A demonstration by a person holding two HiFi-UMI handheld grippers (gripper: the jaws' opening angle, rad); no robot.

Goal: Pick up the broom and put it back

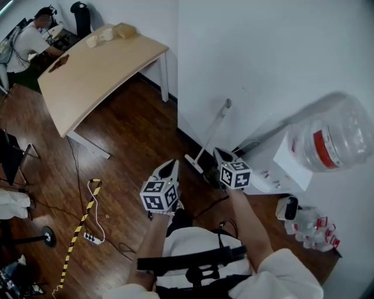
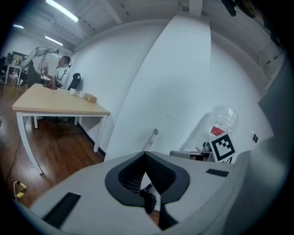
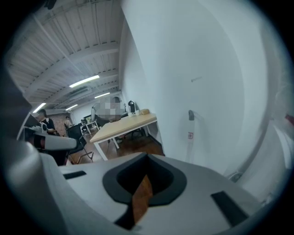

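Leaning on wall [image 1: 263, 64], broom [image 1: 211, 134], left claw [image 1: 173, 164] and right claw [image 1: 218, 153] closed empty, jug [image 1: 339, 135] beside.

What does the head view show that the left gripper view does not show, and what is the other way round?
Only the head view: the floor near the person, with a white power strip and a yellow-black striped band lying on it.
Only the left gripper view: the ceiling lights and, up close, the left gripper with its jaws together and nothing held.
Both: the broom leaning on the white wall, the wooden table and the big water bottle.
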